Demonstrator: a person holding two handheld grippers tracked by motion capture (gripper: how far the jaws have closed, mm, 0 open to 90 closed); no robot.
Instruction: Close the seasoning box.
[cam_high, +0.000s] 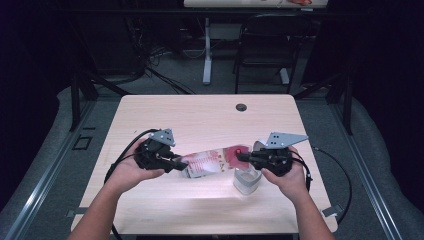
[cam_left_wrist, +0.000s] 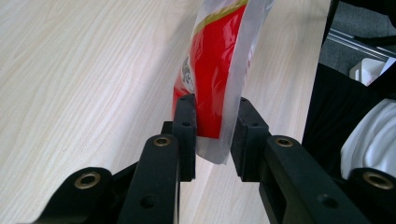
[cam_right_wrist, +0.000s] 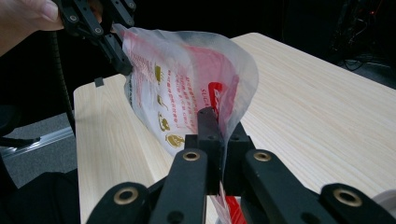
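A red-and-white printed plastic bag hangs stretched between my two grippers just above the light wooden table. My left gripper is shut on the bag's left end; in the left gripper view both pads press the bag at its lower edge, with the left gripper pointing along the tabletop. My right gripper is shut on the bag's right end. In the right gripper view the bag billows out beyond the right gripper, and the left gripper holds its far corner.
A small white container stands on the table just below the right gripper. A round cable hole sits near the table's far edge. A dark chair and a desk leg stand beyond the table.
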